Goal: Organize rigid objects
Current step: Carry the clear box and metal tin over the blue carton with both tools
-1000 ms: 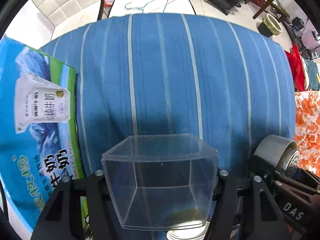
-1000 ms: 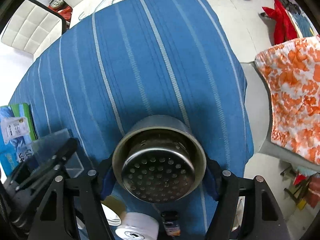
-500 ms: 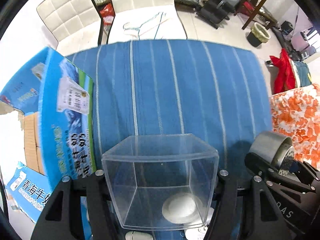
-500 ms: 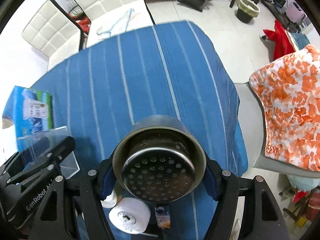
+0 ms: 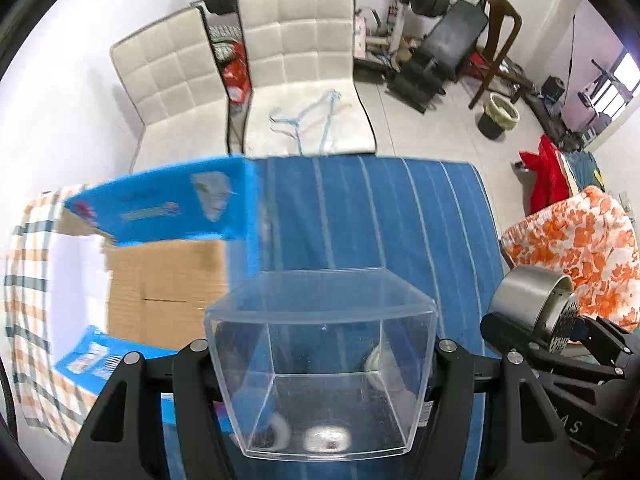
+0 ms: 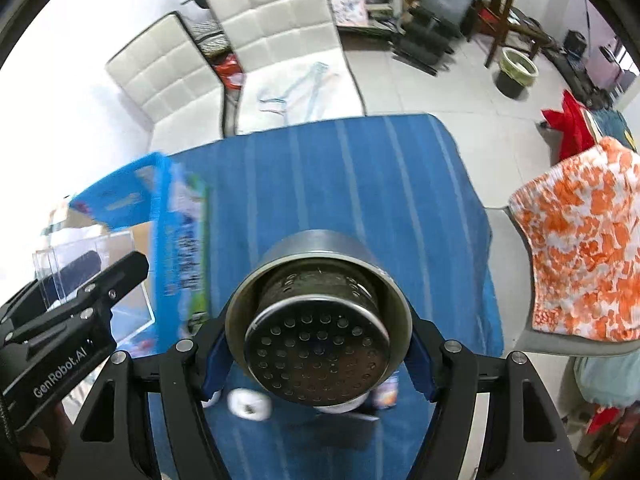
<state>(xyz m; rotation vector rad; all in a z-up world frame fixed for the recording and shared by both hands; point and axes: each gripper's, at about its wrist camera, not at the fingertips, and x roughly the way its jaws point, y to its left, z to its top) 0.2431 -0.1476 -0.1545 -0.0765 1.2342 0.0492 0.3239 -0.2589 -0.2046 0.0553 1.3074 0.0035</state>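
Here we carry two things at once, both lifted clear above the desk (image 5: 400,208) with its blue striped cloth. Our left gripper (image 5: 320,364) has its fingers clamped on the side walls of a clear, square plastic box (image 5: 320,344), open end facing away from us. Our right gripper (image 6: 318,350) has its blue-padded fingers (image 6: 214,364) clamped on a round stainless steel cup with a perforated bottom (image 6: 318,332), which hangs over the desk's near edge, towards the right-hand corner.

An open blue printed cardboard carton (image 5: 160,256) sits at the left edge of the desk, flaps up, brown inside showing and seemingly empty where we can see it. A few small items lie on the cloth beneath us along the near edge, among them a white roll of tape (image 6: 248,400); they are too blurred to name further.

We judge this the transport step: both objects picked, neither yet put away. The carton looks the likely home, so next we would need to swing left over its opening, clear the raised flaps, lower and part the fingers.
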